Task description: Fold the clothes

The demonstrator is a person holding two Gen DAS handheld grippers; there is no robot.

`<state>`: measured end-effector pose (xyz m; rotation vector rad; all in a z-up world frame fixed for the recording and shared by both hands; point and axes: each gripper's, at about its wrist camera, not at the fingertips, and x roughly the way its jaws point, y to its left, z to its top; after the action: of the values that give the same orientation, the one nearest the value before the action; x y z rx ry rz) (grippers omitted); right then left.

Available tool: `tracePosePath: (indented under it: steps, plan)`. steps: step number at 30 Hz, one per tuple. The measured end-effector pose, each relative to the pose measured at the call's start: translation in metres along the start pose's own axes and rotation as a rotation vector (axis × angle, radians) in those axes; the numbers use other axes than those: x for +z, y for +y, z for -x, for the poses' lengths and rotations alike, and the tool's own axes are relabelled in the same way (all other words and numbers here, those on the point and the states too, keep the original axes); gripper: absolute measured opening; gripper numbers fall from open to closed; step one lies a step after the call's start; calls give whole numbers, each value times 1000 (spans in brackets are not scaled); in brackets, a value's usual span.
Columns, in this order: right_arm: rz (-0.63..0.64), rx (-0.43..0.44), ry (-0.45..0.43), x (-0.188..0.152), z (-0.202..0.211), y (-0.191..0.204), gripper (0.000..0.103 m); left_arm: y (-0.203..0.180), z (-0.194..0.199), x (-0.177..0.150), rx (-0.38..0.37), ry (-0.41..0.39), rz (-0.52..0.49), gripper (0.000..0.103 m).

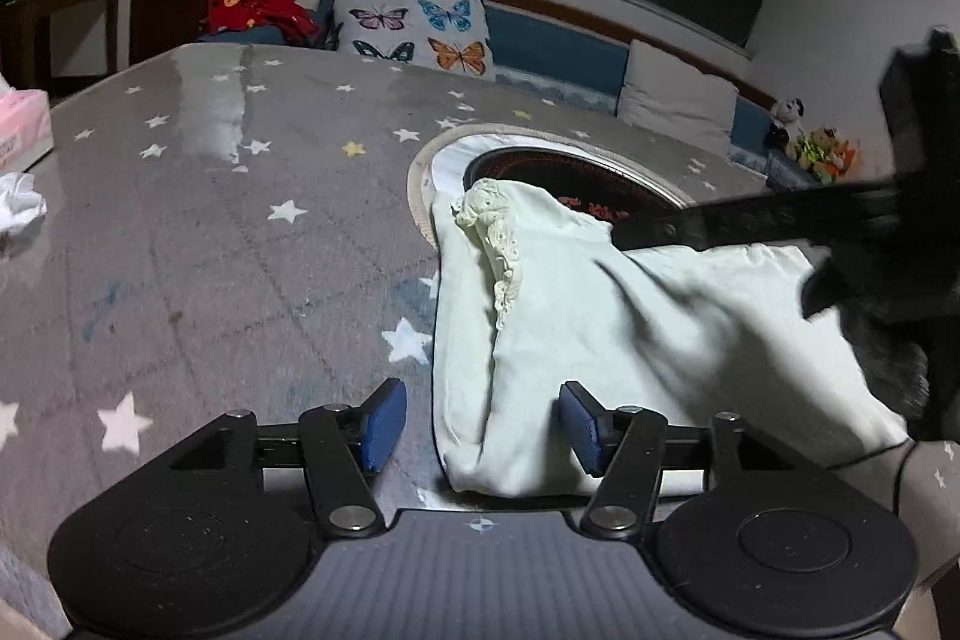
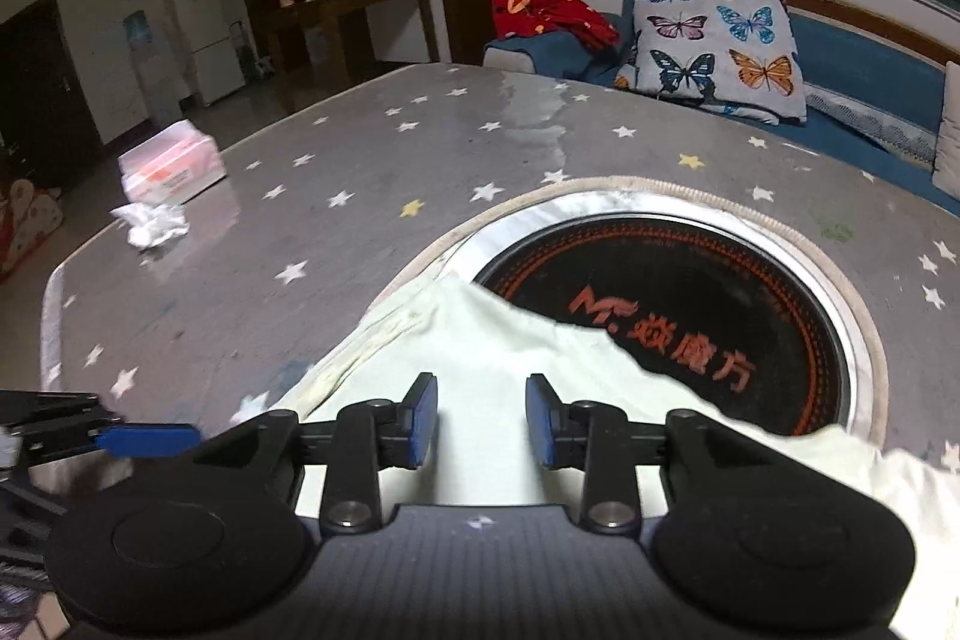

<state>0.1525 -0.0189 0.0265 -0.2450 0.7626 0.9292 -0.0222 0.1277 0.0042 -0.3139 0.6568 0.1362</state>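
- My left gripper (image 1: 480, 427) is spread wide over the near edge of the pale garment (image 1: 600, 328); nothing is pinched, the pads are clear of the cloth.
- My right gripper (image 2: 482, 421) has a narrower gap, pads apart, hovering above the same garment (image 2: 480, 340); no cloth between them that I can see.
- Garment lies bunched on the star-print table cover (image 1: 210, 220), its far edge draped over the round black cooktop (image 2: 690, 316) set into the table.
- Risk, as I judge it: a pull from the near side may drag the lace-trimmed collar (image 1: 498, 244) and undo whatever fold is there.
- Risk: closing low could pinch the table cover along with the fabric.
- Grippers sit close together; crossing paths could knock them.
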Motion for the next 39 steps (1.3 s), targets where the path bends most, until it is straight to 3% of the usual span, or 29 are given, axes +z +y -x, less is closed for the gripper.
tracePosePath:
  steps: [4, 6, 8, 11, 15, 21, 26, 28, 29, 30, 33, 37, 39]
  plan:
    - [-7, 9, 19, -7, 11, 3, 40, -1, -1, 1, -15, 5, 27, 56]
    - [-16, 12, 25, -9, 14, 4, 40, 0, -2, 2, -37, 15, 55, 30]
    - [-37, 22, 26, -9, 18, 4, 41, 0, -1, 5, -60, 13, 88, 21]
    - [-53, 41, 24, -4, 21, 5, 44, -7, 6, 10, -77, -23, 82, 13]
    - [-62, 80, 26, 9, 18, 13, 49, -20, 13, 16, -107, -64, 56, 10]
    - [-43, 120, 83, 29, -7, 32, 56, -41, 9, 20, -182, -79, 34, 9]
    - [40, 53, 162, 33, -36, 48, 58, -51, 3, 22, -221, -74, 30, 9]
    - [79, 13, 185, 30, -43, 54, 52, -53, 1, 22, -229, -72, 29, 9]
    - [91, -2, 186, 28, -44, 55, 45, -54, 1, 22, -234, -70, 27, 9]
    - [100, -16, 185, 25, -44, 55, 30, -55, 1, 22, -240, -69, 22, 9]
    - [83, -39, 160, 22, -36, 49, 15, -58, 4, 20, -261, -75, -1, 11]
    - [-3, -12, 94, 16, -13, 29, 12, -65, 14, 20, -308, -103, -34, 20]
    - [-52, 1, 50, 12, 3, 17, 11, -70, 20, 20, -320, -122, -54, 37]
